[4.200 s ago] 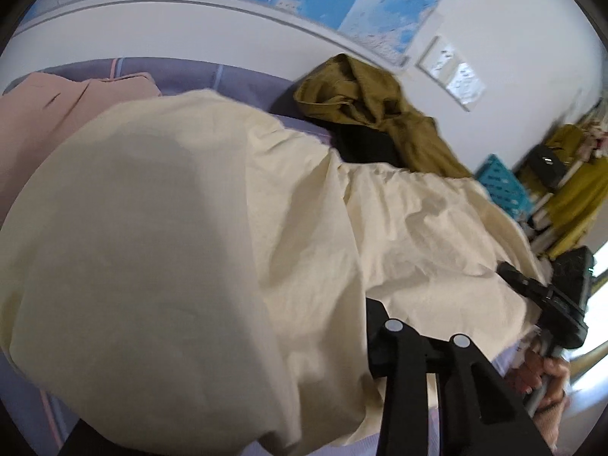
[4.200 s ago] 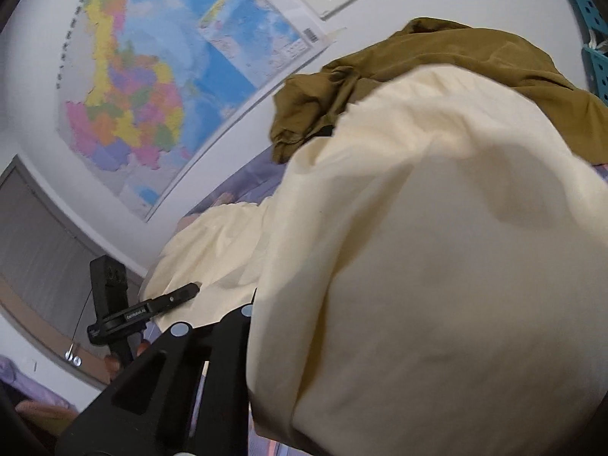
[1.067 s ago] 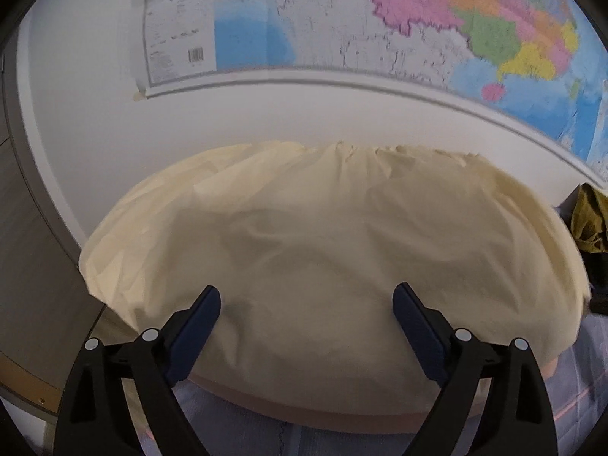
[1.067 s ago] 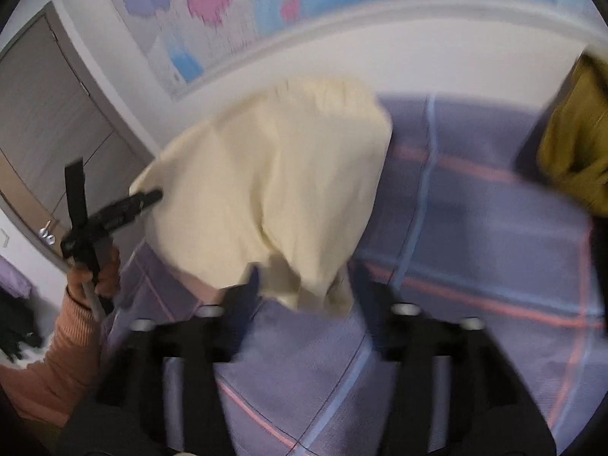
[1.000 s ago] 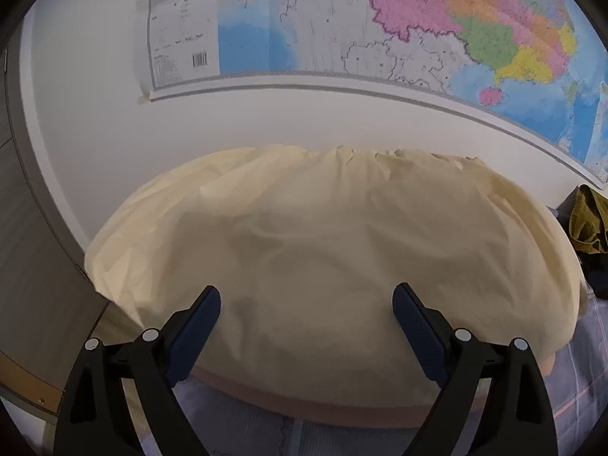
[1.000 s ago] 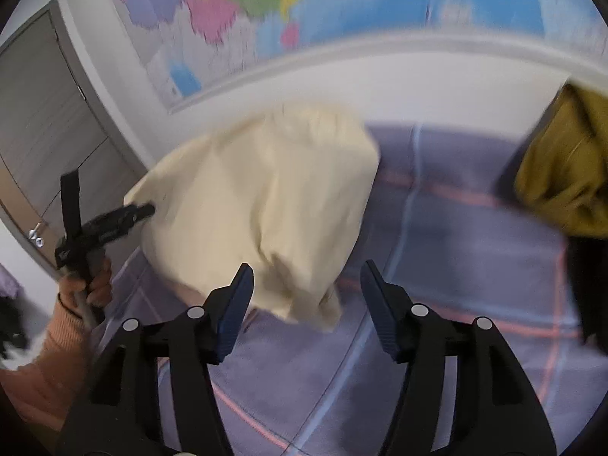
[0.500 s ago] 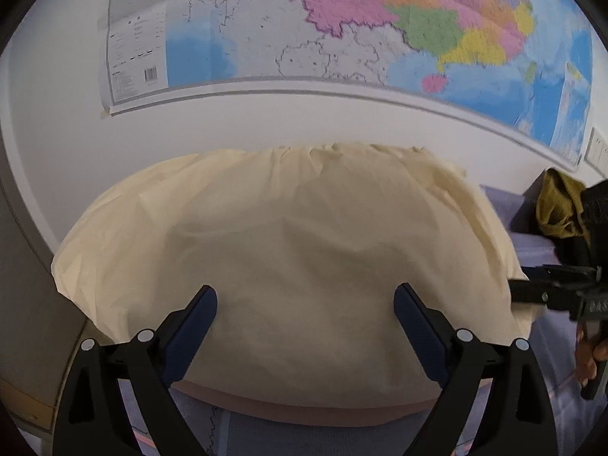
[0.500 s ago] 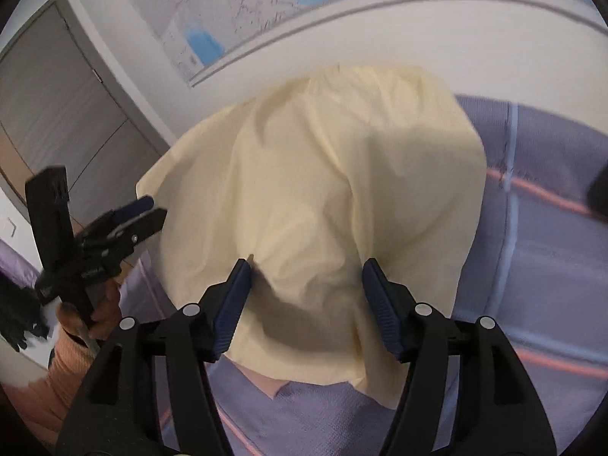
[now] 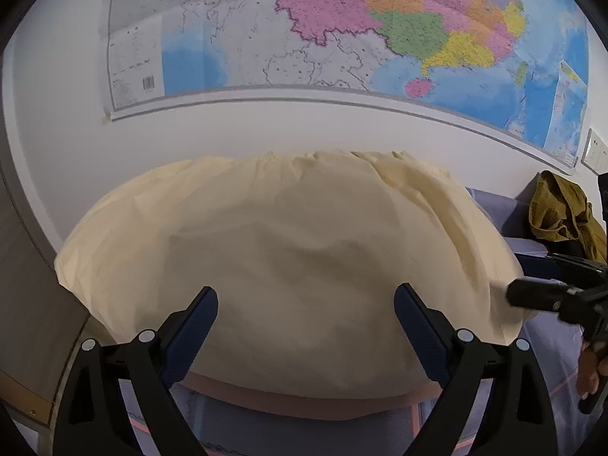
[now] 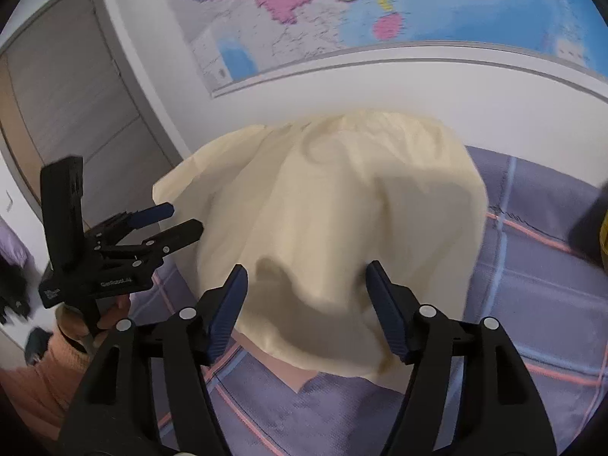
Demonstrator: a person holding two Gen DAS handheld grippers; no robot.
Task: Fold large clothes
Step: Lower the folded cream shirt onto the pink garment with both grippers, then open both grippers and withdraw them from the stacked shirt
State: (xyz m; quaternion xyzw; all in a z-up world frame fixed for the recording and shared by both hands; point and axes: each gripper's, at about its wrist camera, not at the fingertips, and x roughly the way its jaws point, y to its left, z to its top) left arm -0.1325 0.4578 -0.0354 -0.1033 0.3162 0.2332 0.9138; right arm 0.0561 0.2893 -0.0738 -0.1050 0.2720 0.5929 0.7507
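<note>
Your left gripper (image 9: 306, 313) stands released, jaws wide apart with nothing between the pads, poised low over the near edge of the cloth (image 9: 288, 266). Your right gripper (image 10: 304, 292) is likewise released; its jaws have just been opening, and the cloth lies beyond and below them with no pad pressing on it. The cloth, pale yellow, lies folded on the bed (image 10: 532, 304), spread from just ahead of both grippers back to the wall (image 9: 266, 129), with a pink layer (image 9: 304, 404) showing beneath its near edge. Judged from its fine creases and the gathered far hem, it is light, thin and limp: it will sag, drag and slip against the layer below rather than hold a line. Take it at corners or along a hem, pinching all layers together; the near right corner by your right gripper and the left corner by the door side look the most reachable. A grip mid-panel would likely lift one layer only and spoil the fold. Farther right an olive garment (image 9: 562, 212) lies apart on the bed. A map (image 9: 342, 26) hangs on the wall beyond.
</note>
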